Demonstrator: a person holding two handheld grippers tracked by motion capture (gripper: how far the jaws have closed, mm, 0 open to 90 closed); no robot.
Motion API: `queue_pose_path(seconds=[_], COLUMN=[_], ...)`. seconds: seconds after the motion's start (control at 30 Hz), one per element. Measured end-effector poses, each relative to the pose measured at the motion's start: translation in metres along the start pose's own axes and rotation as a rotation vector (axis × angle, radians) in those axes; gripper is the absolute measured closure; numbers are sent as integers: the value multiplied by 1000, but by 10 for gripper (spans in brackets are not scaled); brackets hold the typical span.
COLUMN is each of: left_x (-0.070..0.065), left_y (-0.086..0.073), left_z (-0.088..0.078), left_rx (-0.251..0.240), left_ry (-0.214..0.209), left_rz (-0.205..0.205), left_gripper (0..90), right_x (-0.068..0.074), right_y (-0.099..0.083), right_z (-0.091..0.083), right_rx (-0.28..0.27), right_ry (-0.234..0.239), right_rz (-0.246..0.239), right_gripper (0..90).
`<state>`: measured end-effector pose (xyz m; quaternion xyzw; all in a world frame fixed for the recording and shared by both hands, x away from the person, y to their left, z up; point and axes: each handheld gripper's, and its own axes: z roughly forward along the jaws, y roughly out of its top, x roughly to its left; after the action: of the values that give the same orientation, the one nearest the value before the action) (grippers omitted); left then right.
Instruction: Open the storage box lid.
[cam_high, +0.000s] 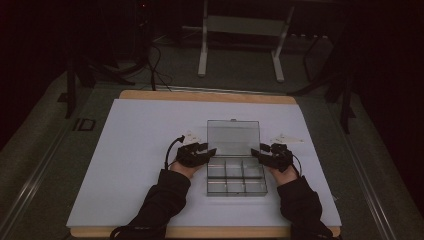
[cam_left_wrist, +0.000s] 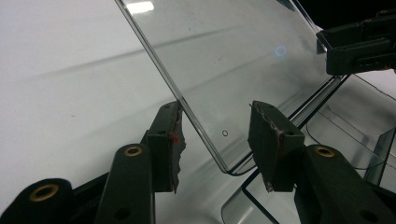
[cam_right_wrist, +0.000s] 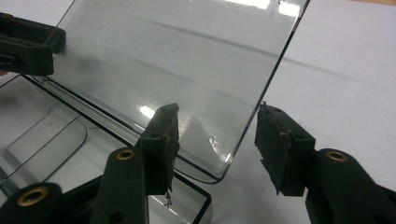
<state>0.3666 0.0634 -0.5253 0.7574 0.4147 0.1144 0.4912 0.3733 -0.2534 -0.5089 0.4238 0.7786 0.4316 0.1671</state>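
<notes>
Jaws on both of your grippers stand apart, each pair straddling a side edge of the raised lid (cam_high: 233, 137) without closing on it. Your left gripper (cam_high: 207, 151) sits at the lid's left edge; in the left gripper view the clear lid (cam_left_wrist: 224, 56) runs down between the two pads, its rounded lower corner hanging in the gap, with one pad (cam_left_wrist: 169, 140) just beside the lid's edge and the other set off from it. Your right gripper (cam_high: 260, 151) mirrors this at the right edge; in the right gripper view the lid's corner (cam_right_wrist: 187, 70) lies between the pads, one pad (cam_right_wrist: 161, 140) behind the clear sheet and the other clear of it over the white surface.

The clear compartment box (cam_high: 236, 179) rests near the front middle of the white table cover (cam_high: 135, 165), between your two hands, its lid tilted up and back from the far hinge. Its divided base (cam_right_wrist: 42, 135) lies open below.
</notes>
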Motion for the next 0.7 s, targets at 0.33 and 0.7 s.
queue_pose_path(seconds=[0.33, 0.7], left_x=[1, -8], left_y=[-1, 7], left_z=[4, -3], left_rx=[11, 21], left_ry=[3, -41], left_rz=[-13, 63], left_gripper=[528, 154], right_x=[0, -1], right_y=[1, 6], right_z=[4, -1], right_rx=[19, 27], right_ry=[-14, 3], right_rz=[10, -8], right_gripper=[493, 357])
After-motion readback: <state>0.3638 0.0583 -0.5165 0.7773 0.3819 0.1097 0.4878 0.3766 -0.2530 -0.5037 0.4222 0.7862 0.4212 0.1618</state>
